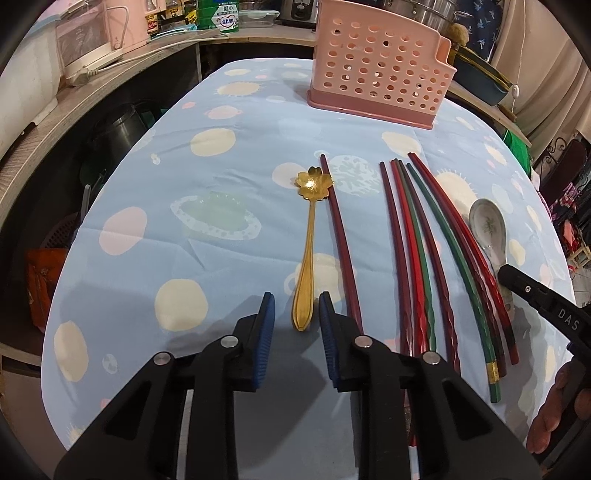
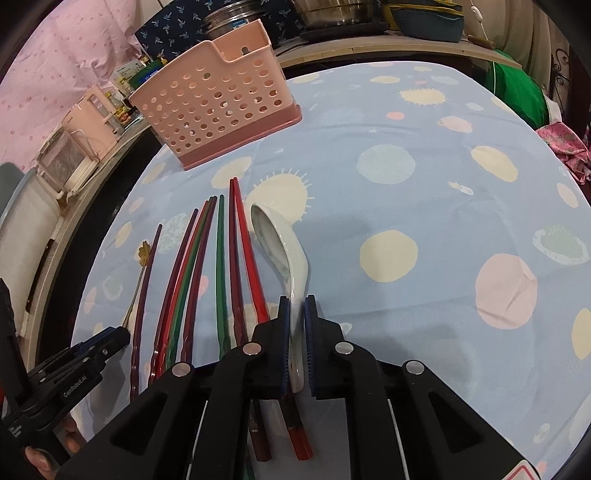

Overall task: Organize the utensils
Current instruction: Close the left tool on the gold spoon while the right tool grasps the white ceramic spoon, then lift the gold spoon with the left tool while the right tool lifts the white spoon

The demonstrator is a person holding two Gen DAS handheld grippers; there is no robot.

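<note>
A gold flower-bowl spoon (image 1: 306,251) lies on the blue tablecloth, its handle end between the open blue pads of my left gripper (image 1: 296,310), not touched. Several red, maroon and green chopsticks (image 1: 417,251) lie side by side to its right. A white ceramic soup spoon (image 2: 284,251) lies at the right of the row. My right gripper (image 2: 296,306) is shut on its handle; the gripper also shows in the left wrist view (image 1: 517,280). The pink perforated utensil holder (image 1: 380,70) stands upright at the far end of the table, also in the right wrist view (image 2: 218,96).
The table (image 2: 424,206) has a blue cloth with pale dots. A wooden counter (image 1: 110,81) with appliances and bottles curves round the left and back. Steel pots (image 2: 332,11) and a blue dish stand behind the holder. The left gripper shows in the right wrist view (image 2: 99,347).
</note>
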